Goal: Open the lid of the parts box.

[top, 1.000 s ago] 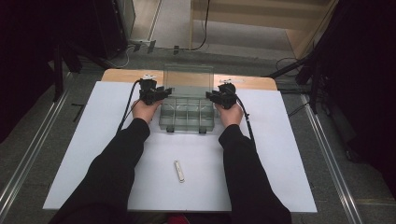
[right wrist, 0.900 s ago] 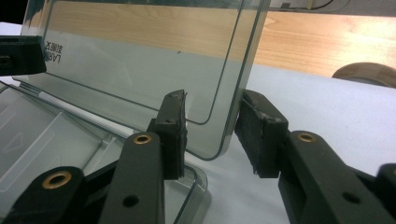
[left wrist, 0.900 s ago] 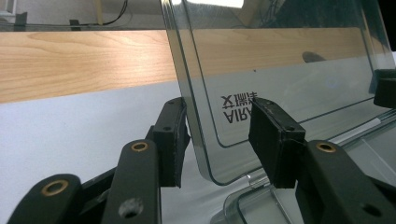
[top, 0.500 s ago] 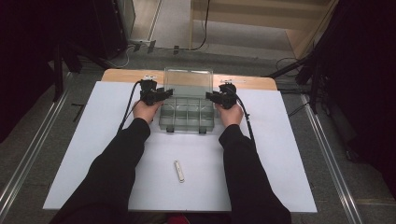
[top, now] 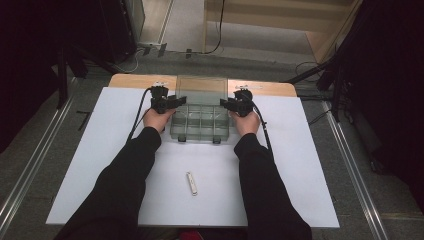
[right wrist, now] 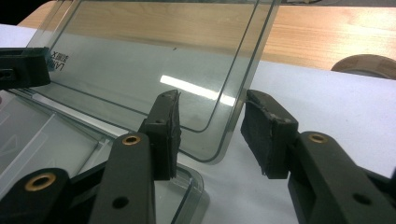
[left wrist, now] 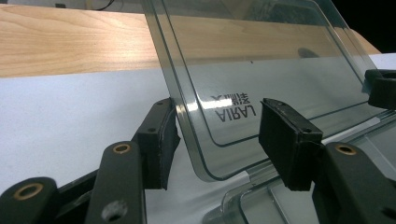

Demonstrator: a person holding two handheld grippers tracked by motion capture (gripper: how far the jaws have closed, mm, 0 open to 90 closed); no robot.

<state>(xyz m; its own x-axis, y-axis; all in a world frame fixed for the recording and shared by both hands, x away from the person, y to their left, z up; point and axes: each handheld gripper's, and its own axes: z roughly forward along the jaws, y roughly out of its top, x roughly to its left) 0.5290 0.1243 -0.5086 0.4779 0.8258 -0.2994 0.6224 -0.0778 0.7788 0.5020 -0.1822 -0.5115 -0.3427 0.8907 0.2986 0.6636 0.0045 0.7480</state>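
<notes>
- The clear box point(top: 199, 121) sits at the far middle of the white table point(top: 90, 165); its lid point(left wrist: 261, 70) stands raised
- The left gripper point(left wrist: 217, 140) straddles the lid's left edge, jaws wide
- The right gripper point(right wrist: 210, 133) straddles the right edge, jaws wide

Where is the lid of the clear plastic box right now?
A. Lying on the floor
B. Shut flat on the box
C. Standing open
C: the clear plastic lid stands raised behind the clear plastic compartment box, with the left gripper and right gripper open astride its side edges.
</notes>
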